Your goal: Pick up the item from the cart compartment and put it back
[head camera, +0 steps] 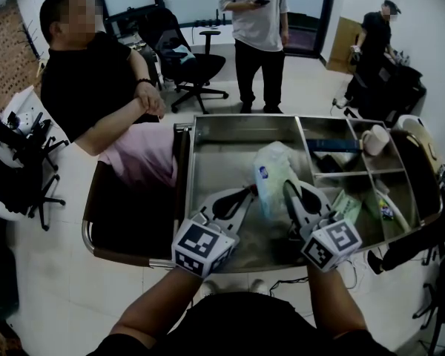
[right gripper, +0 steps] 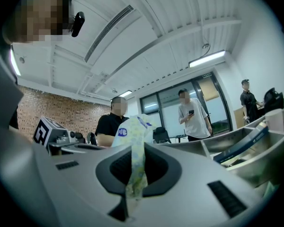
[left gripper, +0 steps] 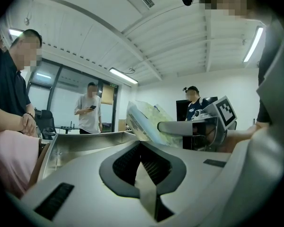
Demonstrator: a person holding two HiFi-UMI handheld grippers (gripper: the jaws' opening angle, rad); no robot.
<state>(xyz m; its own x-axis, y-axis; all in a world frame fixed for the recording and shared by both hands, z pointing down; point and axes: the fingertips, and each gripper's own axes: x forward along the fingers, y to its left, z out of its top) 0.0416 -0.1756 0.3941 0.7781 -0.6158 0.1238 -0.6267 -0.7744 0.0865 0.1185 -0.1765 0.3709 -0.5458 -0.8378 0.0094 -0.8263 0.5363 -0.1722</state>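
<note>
A soft pale bag [head camera: 273, 170] with a blue round label is held up over the cart's large steel compartment [head camera: 211, 165]. My right gripper [head camera: 287, 188] is shut on its right side; in the right gripper view the patterned film [right gripper: 132, 136] runs down into the closed jaws [right gripper: 130, 188]. My left gripper [head camera: 248, 192] meets the bag's lower left edge. In the left gripper view a pale strip sits pinched in its closed jaws [left gripper: 149, 183], and the bag [left gripper: 149, 119] rises just beyond them, next to the right gripper [left gripper: 180, 126].
Smaller compartments on the cart's right hold a blue box [head camera: 334, 145], a white roll [head camera: 376, 139] and a green pack [head camera: 346, 208]. A seated person [head camera: 96, 87] is close to the cart's left side. Another person [head camera: 259, 35] stands behind it, near an office chair [head camera: 189, 61].
</note>
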